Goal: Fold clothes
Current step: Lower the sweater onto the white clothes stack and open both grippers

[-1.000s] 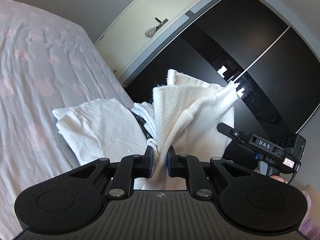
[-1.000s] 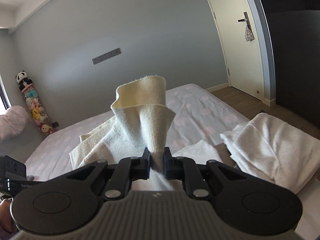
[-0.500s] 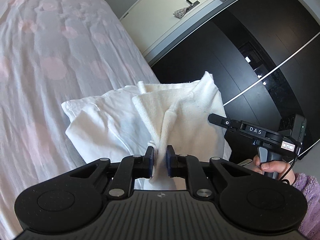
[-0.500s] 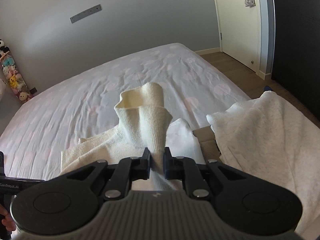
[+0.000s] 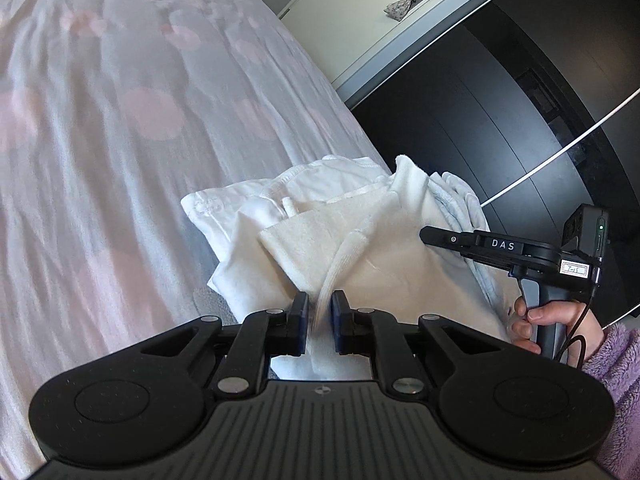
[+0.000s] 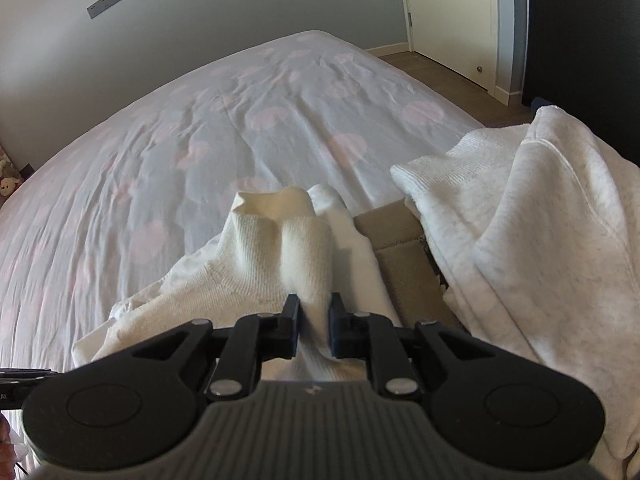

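Cream sweater (image 6: 256, 280) pinched in left gripper (image 5: 319, 320) and right gripper (image 6: 313, 322), over bed (image 6: 200, 140).

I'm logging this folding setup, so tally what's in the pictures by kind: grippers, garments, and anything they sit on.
Grippers: 2, the left gripper and the right gripper, both on the cream knit sweater
Garments: at least 3, the sweater, the white folded garment, the light grey sweatshirt
Cardboard box: 1
Bed: 1
Total: 7

Home bedroom: big bed (image 6: 280, 120) w/ pink-spotted sheet, dark sliding wardrobe (image 5: 500, 120), cream door (image 6: 448, 20), soft toys (image 6: 8, 188) in the corner.
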A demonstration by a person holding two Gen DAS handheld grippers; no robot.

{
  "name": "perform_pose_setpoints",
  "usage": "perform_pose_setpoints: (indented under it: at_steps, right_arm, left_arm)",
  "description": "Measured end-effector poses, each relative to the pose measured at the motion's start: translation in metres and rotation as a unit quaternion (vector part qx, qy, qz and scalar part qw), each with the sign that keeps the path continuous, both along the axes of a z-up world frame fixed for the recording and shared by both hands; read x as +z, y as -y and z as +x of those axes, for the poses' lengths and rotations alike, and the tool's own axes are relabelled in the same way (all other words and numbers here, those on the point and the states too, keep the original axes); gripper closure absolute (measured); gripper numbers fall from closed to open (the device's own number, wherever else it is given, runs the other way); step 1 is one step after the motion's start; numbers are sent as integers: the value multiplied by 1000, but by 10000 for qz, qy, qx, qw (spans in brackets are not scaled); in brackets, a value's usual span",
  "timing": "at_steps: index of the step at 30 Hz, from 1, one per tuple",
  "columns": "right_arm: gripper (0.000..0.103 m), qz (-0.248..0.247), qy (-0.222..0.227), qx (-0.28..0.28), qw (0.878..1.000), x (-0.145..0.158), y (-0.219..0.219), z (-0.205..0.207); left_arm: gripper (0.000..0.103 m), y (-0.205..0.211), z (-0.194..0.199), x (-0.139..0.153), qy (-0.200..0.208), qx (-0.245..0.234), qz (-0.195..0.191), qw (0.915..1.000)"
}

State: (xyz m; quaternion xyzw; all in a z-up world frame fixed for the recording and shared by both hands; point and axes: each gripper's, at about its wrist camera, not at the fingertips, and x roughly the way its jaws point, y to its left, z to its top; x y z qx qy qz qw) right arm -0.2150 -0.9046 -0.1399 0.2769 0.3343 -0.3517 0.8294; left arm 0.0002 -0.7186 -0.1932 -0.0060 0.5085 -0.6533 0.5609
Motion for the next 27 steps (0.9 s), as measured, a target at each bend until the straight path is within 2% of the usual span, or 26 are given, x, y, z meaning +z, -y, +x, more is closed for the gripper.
perform_pose_setpoints:
  at_steps: [5,6,7,10,15,17,19,24,27]
  right_arm:
    - [78,-13,7,-272,9996,7,-3,-6]
    - [69,-34,35,-328,9995,10,-4,-9]
    - [66,-54,63,-383,9992,12,-5,-12]
    - [67,-139,122,-409,9990,20,-19,-28]
    - [67,-300,200,-336,9988,33,-51,-61]
    - [71,-365,231,-307,9986,38,-64,-74]
    - [79,-429,262,-278,9983,43,-76,-87]
    - [85,-756,246,-208,9966,36,-114,-110]
    - [86,-908,26,-175,9957,21,-126,-112]
  left_arm:
    - [87,-14,9,15,-33,114,-214,9997]
    - [79,-17,12,17,-76,144,-235,9996]
    - [71,-20,15,19,-120,177,-254,9994]
    - [58,-25,20,21,-263,317,-280,9988]
    - [58,-32,9,27,-227,211,-166,9994]
    - [58,-36,1,32,-167,135,-231,9995]
    - [59,-41,-9,40,-75,27,-380,9992]
    - [60,-40,-50,52,304,-586,-665,9956]
    - [63,-38,-78,52,633,-996,-690,9906]
